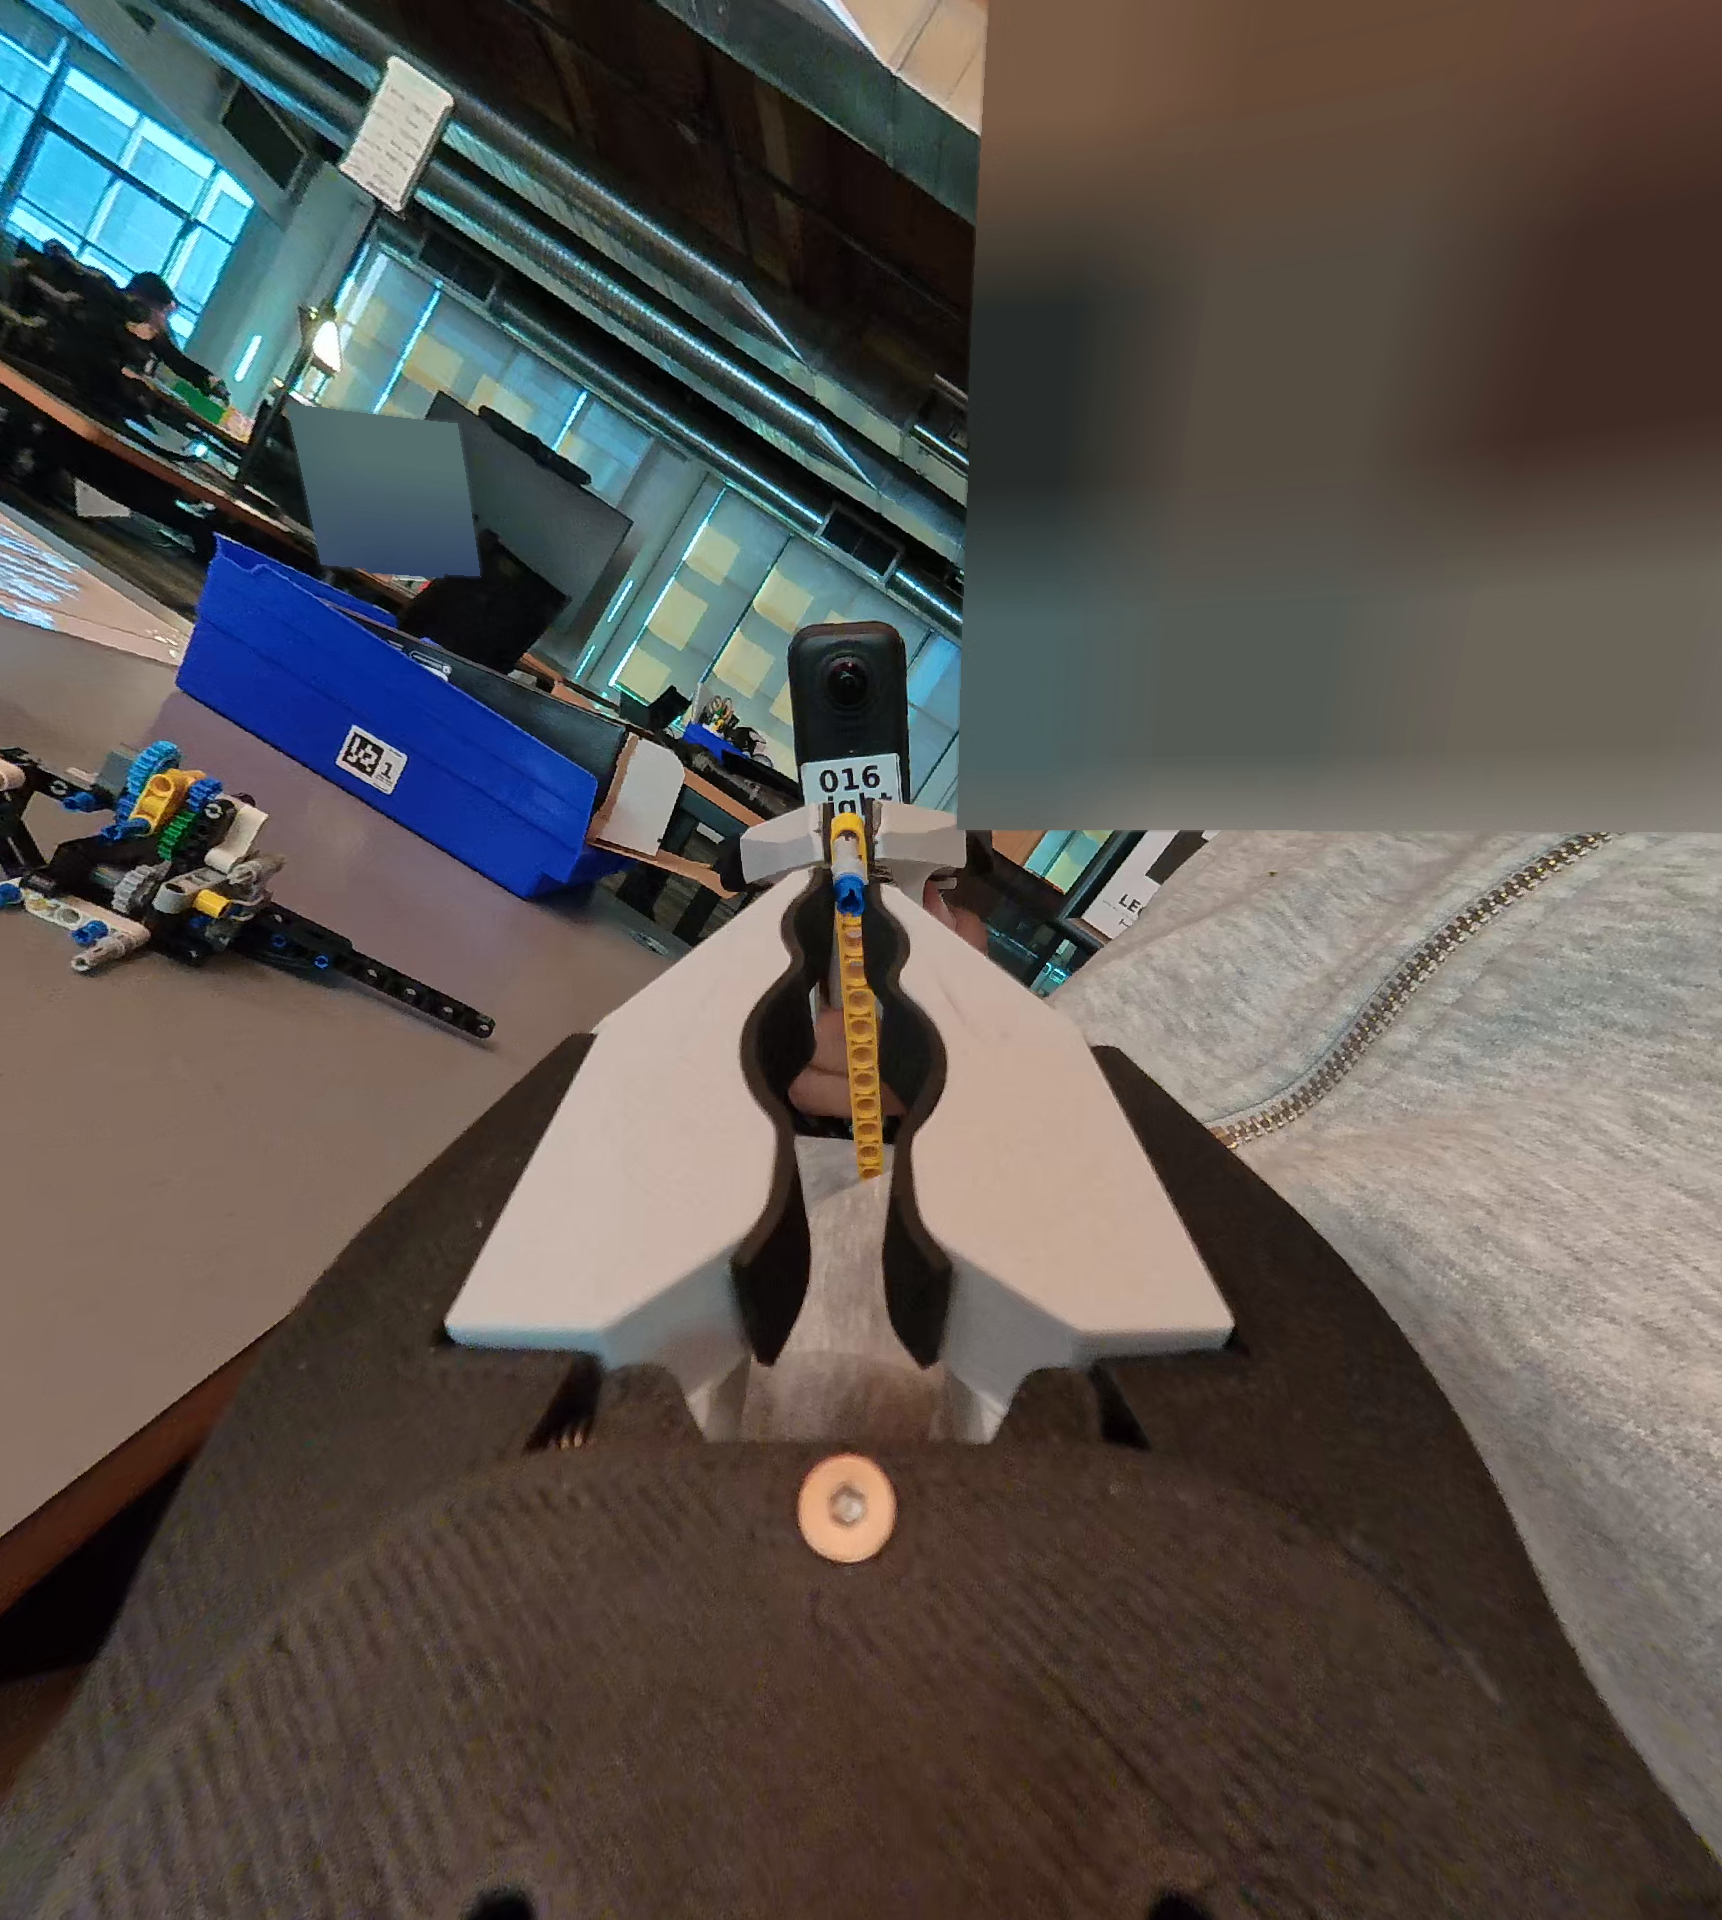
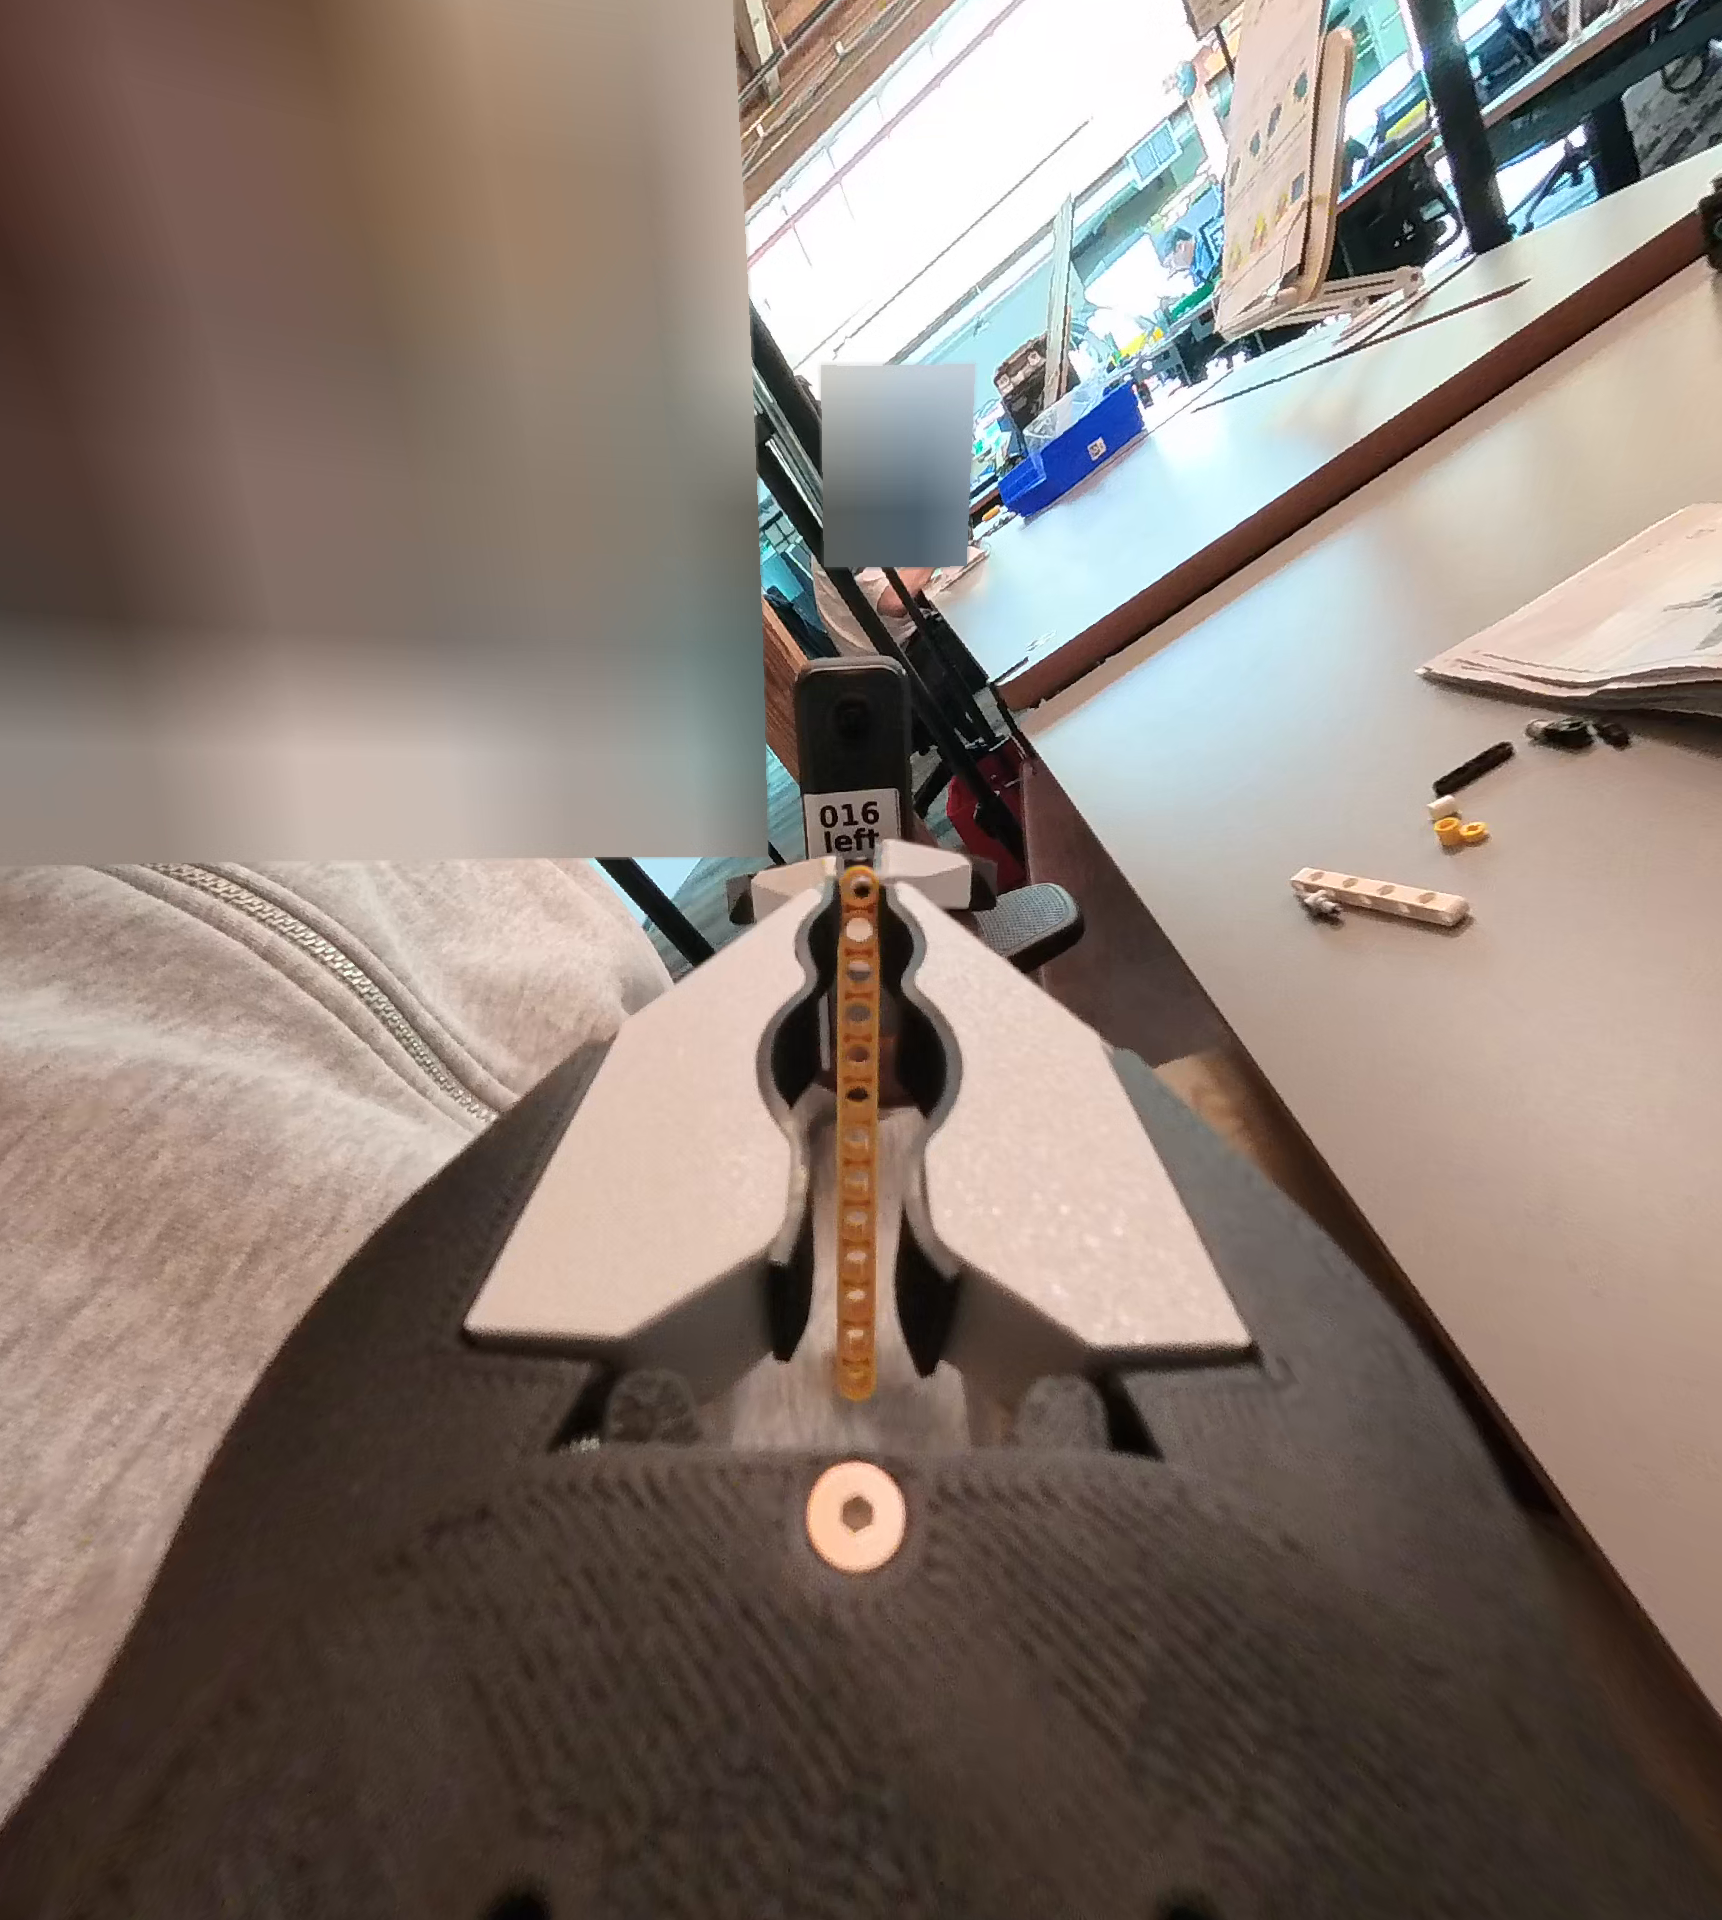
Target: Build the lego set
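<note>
My two grippers face each other tip to tip above my lap, off the table's edge. A long yellow beam (image 1: 859, 1039) with holes lies between the left gripper's (image 1: 844, 883) pads, with a blue pin (image 1: 844, 886) in it at the tips. The same beam (image 2: 857, 1143) runs between the right gripper's (image 2: 859, 888) pads. Both grippers look shut on it. The right gripper's white fingertips (image 1: 774, 847) show end-on just past the left's. A partly built black model (image 1: 130, 862) with blue, yellow and green parts sits on the grey table (image 1: 213, 1122) at the left.
A blue bin (image 1: 369, 717) stands behind the model. In the right wrist view the table holds a white beam (image 2: 1382, 899), small yellow parts (image 2: 1459, 829), a black axle (image 2: 1472, 769) and an instruction booklet (image 2: 1667, 623). A grey zipped hoodie (image 1: 1459, 1247) is close behind the grippers. Both grippers' tips are close together, under 4 cm apart. The partly built black model (image 1: 130, 862) is about equally far from each gripper, around 25 cm.
</note>
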### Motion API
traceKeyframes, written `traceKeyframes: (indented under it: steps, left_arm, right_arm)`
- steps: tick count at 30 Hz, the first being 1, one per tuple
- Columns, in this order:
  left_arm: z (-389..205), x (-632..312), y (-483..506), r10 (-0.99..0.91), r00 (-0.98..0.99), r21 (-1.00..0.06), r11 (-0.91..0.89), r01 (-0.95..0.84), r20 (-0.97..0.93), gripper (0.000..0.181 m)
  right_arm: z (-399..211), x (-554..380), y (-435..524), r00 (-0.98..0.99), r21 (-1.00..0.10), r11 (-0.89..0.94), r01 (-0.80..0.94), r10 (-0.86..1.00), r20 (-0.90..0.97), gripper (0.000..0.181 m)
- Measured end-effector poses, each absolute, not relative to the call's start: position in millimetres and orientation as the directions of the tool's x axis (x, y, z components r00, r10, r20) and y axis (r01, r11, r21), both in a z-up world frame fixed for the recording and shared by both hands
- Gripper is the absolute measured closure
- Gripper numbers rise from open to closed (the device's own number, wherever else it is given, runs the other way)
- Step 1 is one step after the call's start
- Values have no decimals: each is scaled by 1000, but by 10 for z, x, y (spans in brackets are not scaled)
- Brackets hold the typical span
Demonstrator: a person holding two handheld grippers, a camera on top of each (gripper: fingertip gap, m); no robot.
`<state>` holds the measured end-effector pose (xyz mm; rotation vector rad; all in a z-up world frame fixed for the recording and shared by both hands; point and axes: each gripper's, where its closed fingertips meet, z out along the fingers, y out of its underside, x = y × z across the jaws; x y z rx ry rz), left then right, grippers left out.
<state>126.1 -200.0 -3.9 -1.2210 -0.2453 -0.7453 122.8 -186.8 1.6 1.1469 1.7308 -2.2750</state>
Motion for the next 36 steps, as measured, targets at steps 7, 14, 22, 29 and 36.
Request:
traceKeyframes:
  steps: [7, 14, 22, 29, 36]
  left_arm:
    - [-31, 1273, -1995, -390, 736, -751, 146, 644, 554, 179]
    - [-76, 1279, -1957, -364, 733, -752, 119, 648, 575, 179]
    - [-172, 1332, -1934, -303, 760, -785, 57, 616, 575, 179]
    - [-208, 1485, -1913, -327, 756, -799, 4, 601, 567, 179]
    - [-193, 1508, -1915, -358, 735, -786, 6, 618, 575, 179]
  right_arm:
    - [13, 1235, -1873, -720, -799, -377, 468, 362, -592, 176]
    - [-8, 1237, -1855, -707, -779, -400, 482, 347, -616, 176]
    - [-79, 1246, -1826, -684, -794, -349, 498, 405, -607, 176]
    - [-210, 1436, -1818, -676, -817, -191, 544, 478, -562, 176]
    - [-134, 1446, -1800, -667, -765, -324, 557, 373, -644, 177]
